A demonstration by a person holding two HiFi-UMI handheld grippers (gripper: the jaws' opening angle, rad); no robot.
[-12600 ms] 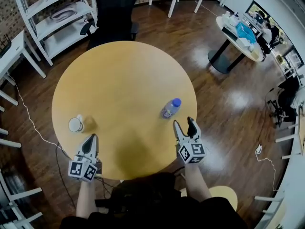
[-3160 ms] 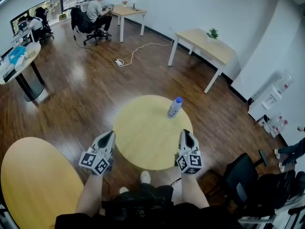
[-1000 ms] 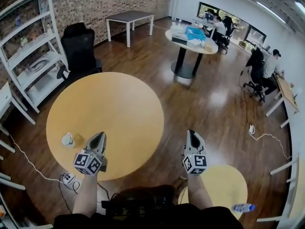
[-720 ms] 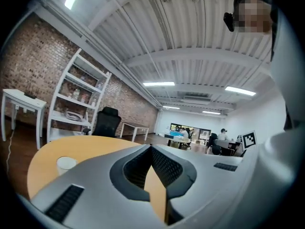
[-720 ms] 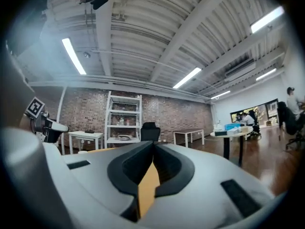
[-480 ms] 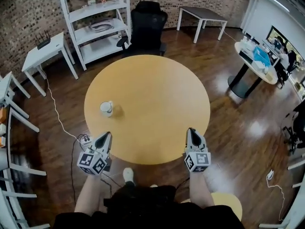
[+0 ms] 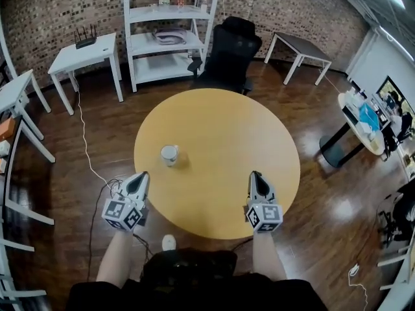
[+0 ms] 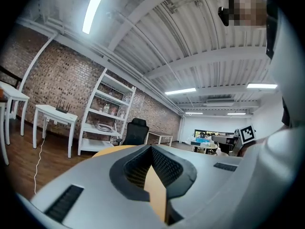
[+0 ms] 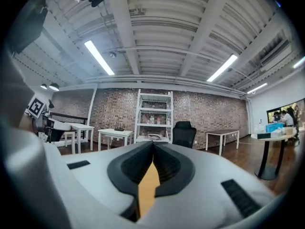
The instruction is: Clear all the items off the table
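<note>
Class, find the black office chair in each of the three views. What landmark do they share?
Head view: black office chair at top centre, beyond the round table.
Left gripper view: just left of centre.
Right gripper view: right of centre.
Shared landmark: white shelf unit, left of the chair in all three.

Readable text: none in any view.
Left hand-held gripper (image 7: 141, 177): its cube carries black-and-white square markers, patterns only, no letters or digits.
Right hand-held gripper (image 7: 254, 175): markers of the same kind, no writing.
Cup (image 7: 169, 154), near the tabletop's (image 7: 246, 141) left edge: no print can be made out.
Shelf items (image 7: 170, 0): labels too small to read.
</note>
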